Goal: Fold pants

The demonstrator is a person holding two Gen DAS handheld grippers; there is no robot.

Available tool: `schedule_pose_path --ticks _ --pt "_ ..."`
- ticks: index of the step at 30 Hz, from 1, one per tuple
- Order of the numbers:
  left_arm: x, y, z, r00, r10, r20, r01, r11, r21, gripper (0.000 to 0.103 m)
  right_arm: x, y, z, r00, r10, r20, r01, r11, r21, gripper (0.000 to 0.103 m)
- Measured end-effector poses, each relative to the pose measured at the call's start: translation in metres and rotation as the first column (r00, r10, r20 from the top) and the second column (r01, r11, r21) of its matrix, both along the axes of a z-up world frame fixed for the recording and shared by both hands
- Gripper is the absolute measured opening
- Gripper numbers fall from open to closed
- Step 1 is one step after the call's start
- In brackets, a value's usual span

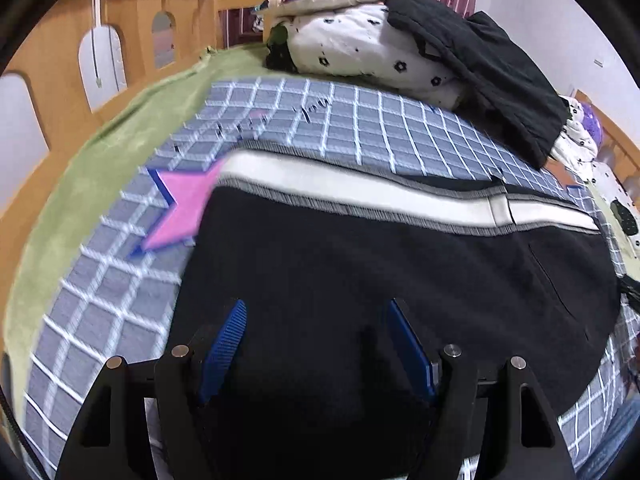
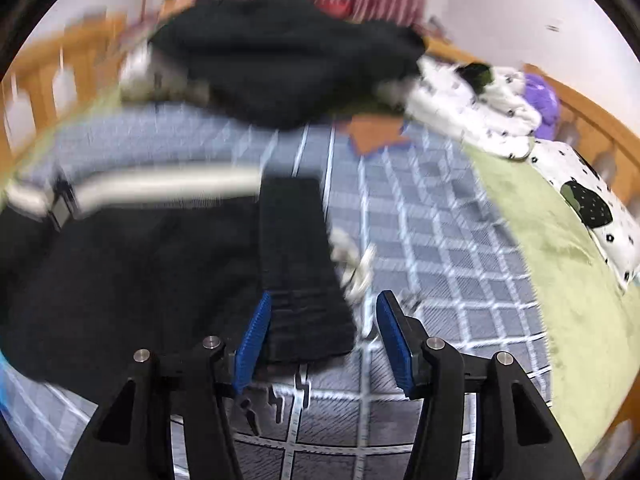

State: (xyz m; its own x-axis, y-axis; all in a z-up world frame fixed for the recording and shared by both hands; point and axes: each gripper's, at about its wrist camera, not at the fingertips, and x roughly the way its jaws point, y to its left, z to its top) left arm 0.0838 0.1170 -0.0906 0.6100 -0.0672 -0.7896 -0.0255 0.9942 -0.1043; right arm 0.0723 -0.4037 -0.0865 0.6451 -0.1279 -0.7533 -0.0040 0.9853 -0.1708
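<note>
Black pants [image 1: 360, 276] with a white side stripe [image 1: 360, 196] lie flat on a grey checked blanket [image 1: 360, 124] on the bed. My left gripper [image 1: 316, 312] is open, its blue pads over the near black cloth with nothing between them. In the blurred right wrist view the same pants [image 2: 120, 272] lie at left, with the black ribbed waistband [image 2: 296, 272] and white drawstring [image 2: 352, 264] at the right end. My right gripper [image 2: 324, 316] is open, hovering at the waistband's near corner, not gripping it.
A pile of white patterned bedding [image 1: 360, 48] with a black garment [image 1: 492, 76] on it lies at the far side. A wooden bed rail [image 1: 80, 60] runs along the left. A green sheet [image 2: 540, 232] shows beside the blanket. A pink star [image 1: 188, 208] marks the blanket.
</note>
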Motion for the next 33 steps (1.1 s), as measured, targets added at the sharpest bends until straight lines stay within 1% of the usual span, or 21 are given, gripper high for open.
schedule_pose_path --ticks 1,2,4,5,7,8,11,14,15,16,19,21,23,25,26,27,28,29,30,31,33 --pt "-0.001 -0.003 -0.008 0.999 -0.021 -0.044 0.021 1.0 -0.005 0.071 0.002 0.002 -0.008 1.0 -0.008 -0.012 0.008 1.0 0.004 0.054" --pt "-0.004 -0.006 -0.019 0.994 -0.042 -0.099 0.044 0.999 0.015 0.071 0.002 0.002 -0.006 1.0 -0.029 -0.002 0.029 0.999 0.023 0.054" --pt "-0.019 -0.007 -0.015 0.998 -0.049 -0.047 0.052 0.997 0.051 0.071 0.006 0.005 0.005 0.998 -0.048 -0.043 0.049 0.999 0.023 0.055" --pt "-0.028 -0.004 -0.009 0.998 -0.058 -0.029 0.059 0.997 0.051 0.071 0.005 0.008 0.014 0.997 -0.06 -0.043 0.061 0.998 0.024 0.055" --pt "-0.039 0.005 -0.002 0.999 -0.046 -0.009 0.046 0.999 0.026 0.071 -0.001 0.019 0.033 0.996 -0.084 -0.015 0.084 0.996 0.026 0.055" --pt "-0.044 0.011 0.001 1.0 -0.026 0.001 0.026 1.0 0.01 0.071 -0.002 0.025 0.04 0.997 -0.074 -0.012 0.075 0.996 0.043 0.055" --pt "-0.058 0.035 0.003 0.999 0.033 0.004 -0.033 0.999 -0.017 0.071 -0.009 0.07 0.061 1.0 0.012 -0.003 -0.012 0.994 0.107 0.055" --pt "-0.068 0.057 -0.001 0.994 0.108 -0.017 -0.109 0.994 -0.004 0.071 -0.013 0.127 0.069 0.993 0.114 -0.005 -0.111 0.976 0.184 0.055" --pt "-0.073 0.06 -0.002 0.993 0.115 -0.018 -0.115 0.993 0.0 0.071 -0.015 0.148 0.068 0.988 0.152 -0.011 -0.146 0.965 0.218 0.055" --pt "-0.078 0.065 -0.004 0.993 0.12 -0.018 -0.12 0.993 0.007 0.071 -0.018 0.173 0.066 0.98 0.199 -0.02 -0.188 0.949 0.253 0.055" --pt "-0.091 0.082 -0.006 0.991 0.135 -0.015 -0.134 0.991 0.008 0.071 -0.024 0.233 0.054 0.956 0.29 -0.039 -0.266 0.917 0.296 0.054" --pt "-0.095 0.091 -0.009 0.991 0.134 -0.026 -0.135 0.991 -0.015 0.071 -0.025 0.262 0.043 0.944 0.325 -0.062 -0.286 0.896 0.339 0.054" --pt "-0.099 0.098 -0.011 0.991 0.127 -0.032 -0.129 0.99 -0.05 0.071 -0.027 0.276 0.028 0.933 0.349 -0.093 -0.286 0.872 0.397 0.054" --pt "-0.103 0.104 -0.012 0.994 0.112 -0.021 -0.113 0.989 -0.091 0.071 -0.025 0.288 0.011 0.927 0.349 -0.136 -0.275 0.88 0.387 0.025" --pt "-0.106 0.106 -0.012 0.995 0.103 -0.01 -0.104 0.988 -0.113 0.071 -0.027 0.294 0.004 0.931 0.333 -0.152 -0.268 0.903 0.335 0.024" --pt "-0.108 0.108 -0.011 0.996 0.092 0.004 -0.091 0.986 -0.143 0.071 -0.031 0.296 0.004 0.932 0.338 -0.135 -0.281 0.904 0.321 0.019" --pt "-0.109 0.112 -0.011 0.996 0.084 0.015 -0.08 0.982 -0.169 0.071 -0.038 0.292 0.008 0.934 0.343 -0.097 -0.294 0.894 0.338 0.014" --pt "-0.11 0.115 -0.011 0.997 0.077 0.026 -0.07 0.975 -0.209 0.071 -0.043 0.285 0.012 0.938 0.34 -0.069 -0.291 0.881 0.374 0.013" --pt "-0.108 0.118 -0.012 0.996 0.08 0.028 -0.071 0.968 -0.243 0.071 -0.049 0.275 0.013 0.946 0.321 -0.047 -0.274 0.868 0.415 0.009" --pt "-0.105 0.121 -0.015 0.996 0.085 0.025 -0.074 0.955 -0.288 0.071 -0.05 0.269 0.011 0.953 0.301 -0.043 -0.253 0.864 0.435 0.009" --pt "-0.095 0.124 -0.022 0.996 0.087 0.006 -0.078 0.926 -0.369 0.071 -0.052 0.267 -0.004 0.952 0.291 -0.091 -0.225 0.872 0.434 0.01"
